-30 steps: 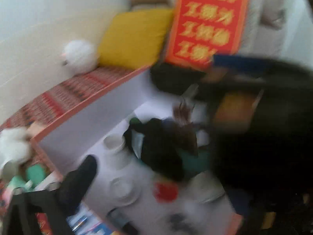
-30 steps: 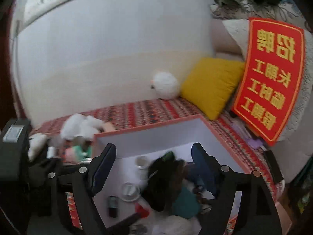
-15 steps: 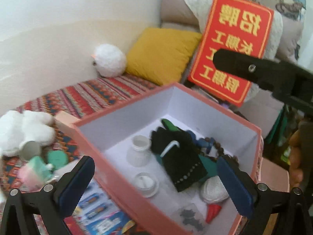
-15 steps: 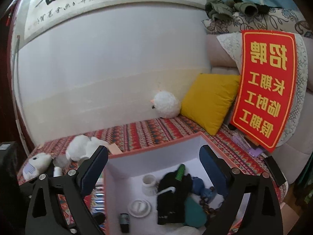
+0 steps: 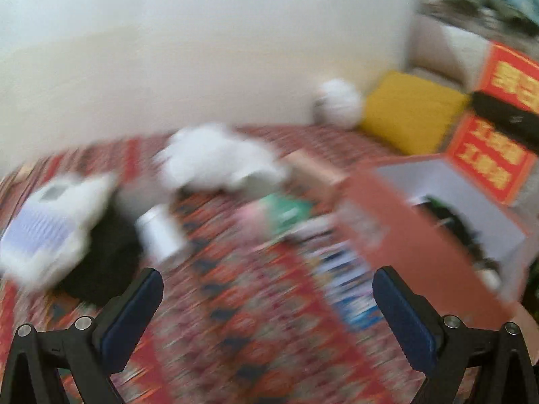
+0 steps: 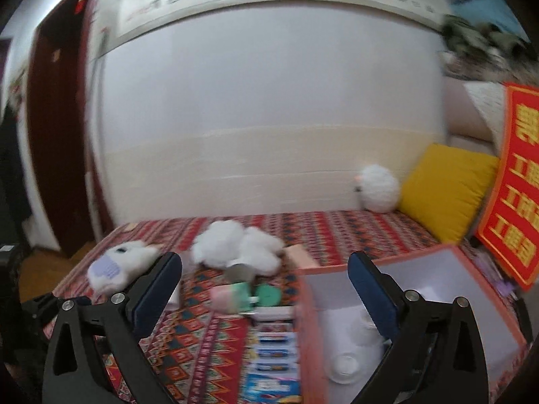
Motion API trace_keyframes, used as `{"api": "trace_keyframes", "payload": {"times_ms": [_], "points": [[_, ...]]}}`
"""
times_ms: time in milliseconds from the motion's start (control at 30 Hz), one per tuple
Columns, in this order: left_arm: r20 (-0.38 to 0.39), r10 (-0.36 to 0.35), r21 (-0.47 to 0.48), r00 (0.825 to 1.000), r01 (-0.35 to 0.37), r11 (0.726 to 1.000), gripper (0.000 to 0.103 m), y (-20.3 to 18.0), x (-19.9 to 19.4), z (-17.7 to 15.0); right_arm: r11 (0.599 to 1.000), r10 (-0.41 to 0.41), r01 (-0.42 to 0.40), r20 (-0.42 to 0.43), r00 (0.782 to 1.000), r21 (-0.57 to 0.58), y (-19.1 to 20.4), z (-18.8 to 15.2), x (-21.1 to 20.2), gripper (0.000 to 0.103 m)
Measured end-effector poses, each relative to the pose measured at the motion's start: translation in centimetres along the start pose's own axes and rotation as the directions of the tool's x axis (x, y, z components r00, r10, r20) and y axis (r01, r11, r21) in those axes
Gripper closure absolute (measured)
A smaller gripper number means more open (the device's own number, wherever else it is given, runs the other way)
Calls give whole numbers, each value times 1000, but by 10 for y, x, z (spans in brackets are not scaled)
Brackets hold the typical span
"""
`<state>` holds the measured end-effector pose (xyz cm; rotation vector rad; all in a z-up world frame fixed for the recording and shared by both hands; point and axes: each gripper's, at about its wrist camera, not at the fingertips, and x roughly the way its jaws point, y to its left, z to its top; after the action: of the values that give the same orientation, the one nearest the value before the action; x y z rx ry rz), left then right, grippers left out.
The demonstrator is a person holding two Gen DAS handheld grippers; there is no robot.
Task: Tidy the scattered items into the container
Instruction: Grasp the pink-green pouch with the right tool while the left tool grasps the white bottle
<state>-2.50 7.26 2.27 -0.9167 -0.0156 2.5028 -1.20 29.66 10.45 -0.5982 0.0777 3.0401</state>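
Note:
A pink box with a white inside [image 6: 478, 289] stands at the right on a red patterned cloth [image 6: 215, 346]; white jars lie in it. Left of the box lie a fluffy white toy [image 6: 235, 245], a white plush slipper [image 6: 114, 266], a pink and green bottle [image 6: 232, 298] and a blue card pack [image 6: 273, 360]. The left wrist view is blurred: the box [image 5: 414, 239], the white toy [image 5: 215, 161], the slipper [image 5: 50, 222] and a white cup [image 5: 161, 232]. My left gripper [image 5: 266, 296] is open over the cloth. My right gripper [image 6: 266, 286] is open and empty above the bottle.
A yellow cushion [image 6: 444, 188] and a white fluffy ball [image 6: 377, 188] rest against the back wall. A red sign with gold characters [image 6: 518, 181] leans at the right. A dark door [image 6: 57, 141] is at the left. A black item [image 5: 101, 259] lies by the slipper.
Both grippers have swung left, away from over the box toward the scattered items on the cloth. The box has shifted to the right of both views. Both stay open.

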Motion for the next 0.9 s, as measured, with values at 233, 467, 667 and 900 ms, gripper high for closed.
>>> {"api": "trace_keyframes", "payload": {"times_ms": [233,467,667,900], "points": [[-60,106,-174,993,-115,978,1,109,28,-33,980,86,-113,-162,983,-164,77,-44,94,3],[-108,49,-134,993,-63,989,0,102,105,-9,977,-19,-61,-372,928,-203,90,-91,208,3],[-155,17,-92,988,-31,995,0,84,181,18,977,-76,-21,-434,898,-213,72,-113,270,3],[-199,73,-129,977,-100,987,17,97,225,18,973,-1,-106,-464,886,-206,63,-115,305,16]]}}
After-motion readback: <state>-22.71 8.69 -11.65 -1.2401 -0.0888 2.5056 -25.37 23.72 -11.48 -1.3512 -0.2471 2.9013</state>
